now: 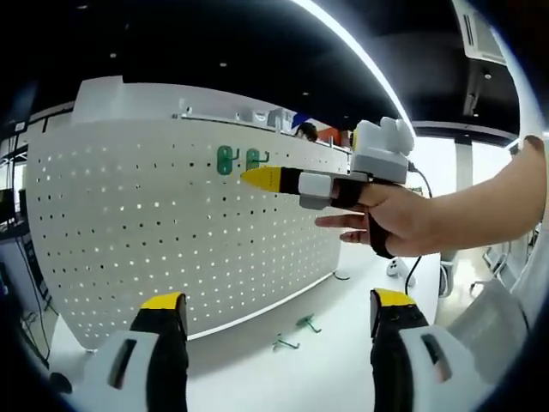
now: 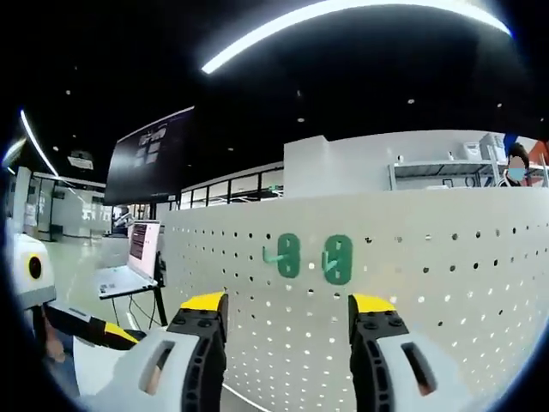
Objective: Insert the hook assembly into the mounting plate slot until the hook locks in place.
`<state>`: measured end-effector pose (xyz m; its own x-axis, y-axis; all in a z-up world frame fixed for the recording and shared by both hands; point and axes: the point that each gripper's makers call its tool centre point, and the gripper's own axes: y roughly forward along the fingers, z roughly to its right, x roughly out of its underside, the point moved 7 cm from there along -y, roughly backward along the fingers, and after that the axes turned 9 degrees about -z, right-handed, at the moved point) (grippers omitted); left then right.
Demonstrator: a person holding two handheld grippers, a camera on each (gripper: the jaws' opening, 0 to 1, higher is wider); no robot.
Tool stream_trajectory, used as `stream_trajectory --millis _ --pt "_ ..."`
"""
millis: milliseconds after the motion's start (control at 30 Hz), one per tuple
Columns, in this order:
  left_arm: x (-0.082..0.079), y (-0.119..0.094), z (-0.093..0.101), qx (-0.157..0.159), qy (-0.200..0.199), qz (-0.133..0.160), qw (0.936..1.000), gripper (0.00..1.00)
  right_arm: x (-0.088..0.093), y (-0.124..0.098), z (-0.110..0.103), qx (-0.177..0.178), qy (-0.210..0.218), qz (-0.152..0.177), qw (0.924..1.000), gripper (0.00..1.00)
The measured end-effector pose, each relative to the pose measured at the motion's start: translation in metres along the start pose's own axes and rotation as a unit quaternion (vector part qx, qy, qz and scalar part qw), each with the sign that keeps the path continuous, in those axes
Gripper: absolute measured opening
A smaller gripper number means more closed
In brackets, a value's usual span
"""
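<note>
A white pegboard (image 1: pixel 171 232) stands upright on the white table (image 1: pixel 343 369). Two green hooks (image 1: pixel 225 160) (image 1: pixel 253 159) hang side by side high on it. They appear close ahead in the right gripper view as the left hook (image 2: pixel 288 255) and the right hook (image 2: pixel 337 259). Two more green hooks (image 1: pixel 307 323) (image 1: pixel 285 344) lie loose on the table by the board's foot. My right gripper (image 1: pixel 260 178), held in a hand (image 1: pixel 395 219), points at the mounted hooks. Its jaws (image 2: pixel 287 303) stand open with nothing between them. My left gripper (image 1: pixel 279 300) is open and holds nothing, low in front of the board.
A dark wall screen (image 2: pixel 150 163) and a laptop on a stand (image 2: pixel 129 275) are left of the board. Shelves and a person (image 2: pixel 517 167) are behind it. A black cable (image 1: pixel 412 270) trails over the table at right. My left gripper's yellow tip (image 2: pixel 120 333) shows at lower left.
</note>
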<state>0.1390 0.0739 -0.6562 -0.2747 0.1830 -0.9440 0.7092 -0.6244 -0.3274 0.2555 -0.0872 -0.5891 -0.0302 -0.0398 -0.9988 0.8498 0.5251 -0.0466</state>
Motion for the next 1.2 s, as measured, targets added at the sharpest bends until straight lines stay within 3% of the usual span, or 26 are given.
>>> stream_trajectory --millis 700,1200 --pt "0.002 0.003 -0.003 -0.003 0.004 -0.003 1.0 0.91 0.012 -0.049 -0.004 -0.05 0.01 -0.007 0.9987 0.61" --pt "0.007 0.003 -0.001 0.006 0.007 -0.008 0.9999 0.91 0.034 -0.077 -0.004 -0.063 0.012 -0.025 0.9976 0.71"
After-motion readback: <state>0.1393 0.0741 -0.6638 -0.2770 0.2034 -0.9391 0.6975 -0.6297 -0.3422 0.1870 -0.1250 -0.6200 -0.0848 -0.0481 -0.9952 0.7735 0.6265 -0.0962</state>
